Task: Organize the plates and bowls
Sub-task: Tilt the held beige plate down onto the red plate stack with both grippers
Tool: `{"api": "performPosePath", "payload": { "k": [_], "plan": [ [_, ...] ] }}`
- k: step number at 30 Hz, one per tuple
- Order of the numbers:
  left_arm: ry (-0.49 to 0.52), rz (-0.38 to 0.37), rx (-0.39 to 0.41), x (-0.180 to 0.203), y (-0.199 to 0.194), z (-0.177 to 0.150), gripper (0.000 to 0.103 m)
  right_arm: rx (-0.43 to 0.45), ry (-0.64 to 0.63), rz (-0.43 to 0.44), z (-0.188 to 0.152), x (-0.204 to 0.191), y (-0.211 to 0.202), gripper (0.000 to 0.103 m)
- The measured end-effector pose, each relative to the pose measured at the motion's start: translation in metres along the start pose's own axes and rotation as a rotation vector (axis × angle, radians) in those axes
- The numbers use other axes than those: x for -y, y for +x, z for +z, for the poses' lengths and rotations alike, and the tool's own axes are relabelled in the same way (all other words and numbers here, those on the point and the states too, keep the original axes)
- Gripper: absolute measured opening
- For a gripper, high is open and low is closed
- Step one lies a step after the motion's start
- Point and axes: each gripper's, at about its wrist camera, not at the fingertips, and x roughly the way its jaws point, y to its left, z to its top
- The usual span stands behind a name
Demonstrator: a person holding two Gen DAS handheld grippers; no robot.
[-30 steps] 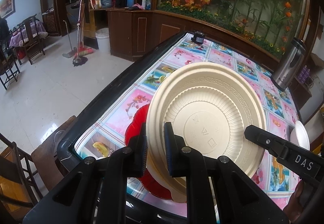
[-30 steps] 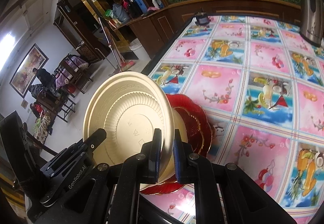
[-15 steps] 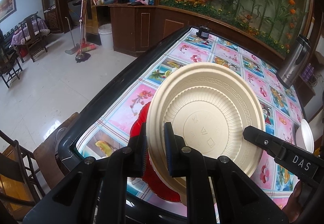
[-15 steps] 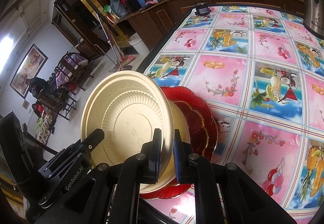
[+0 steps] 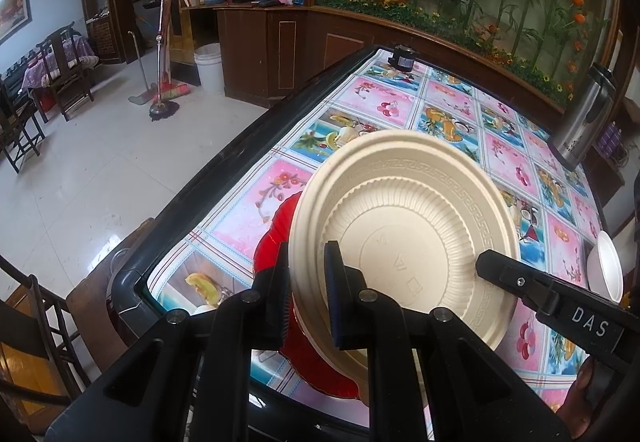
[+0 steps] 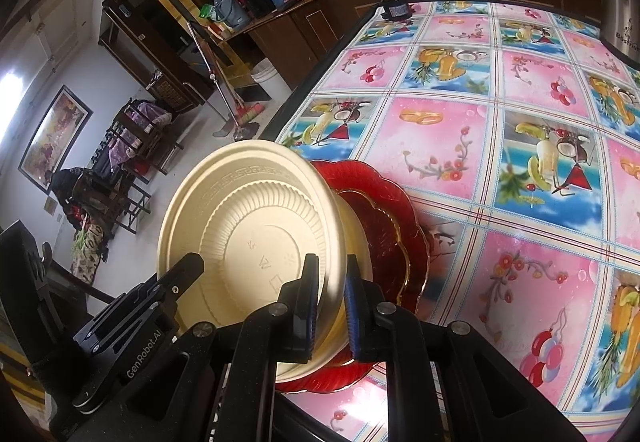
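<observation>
Change: since a second ago my right hand-held gripper [image 6: 330, 298] has just been easing its jaws apart, the cream plate's rim between them; the tabletop view has slid a little, and the plate sits as before in my left grip.
Left hand-held gripper [image 5: 306, 292]: clenched on the near-left rim of the cream plate [image 5: 404, 238], one finger behind the rim, one on its underside.
Right hand-held gripper: jaws barely parted astride the plate's right rim [image 6: 256, 238]; I cannot tell whether the pads press it.
Cream plate: tilted steeply, ribbed underside facing me, raised over the red plate.
Red plate [image 6: 384, 226]: flat on the tabletop near its front-left corner, scalloped edge, partly hidden behind the cream plate; a second cream dish seems to lie in it.
Tabletop [image 6: 520, 130]: covered in a pink and blue fruit-print cloth.
White bowl [image 5: 608, 266]: at the tabletop's right edge, well apart from the plates.
Steel flask [image 5: 588, 118]: standing at the far right edge.
Small black object [image 5: 404, 60]: at the far corner.
</observation>
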Motion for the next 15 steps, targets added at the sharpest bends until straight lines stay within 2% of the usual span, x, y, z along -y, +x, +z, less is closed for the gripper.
{"api": "performPosePath", "payload": {
  "k": [15],
  "plan": [
    [0.0,-0.003,-0.005,-0.0004,0.0014,0.0002,0.013,-0.001,0.006,0.001,-0.0002,0.0012,0.0027,0.014]
  ]
}}
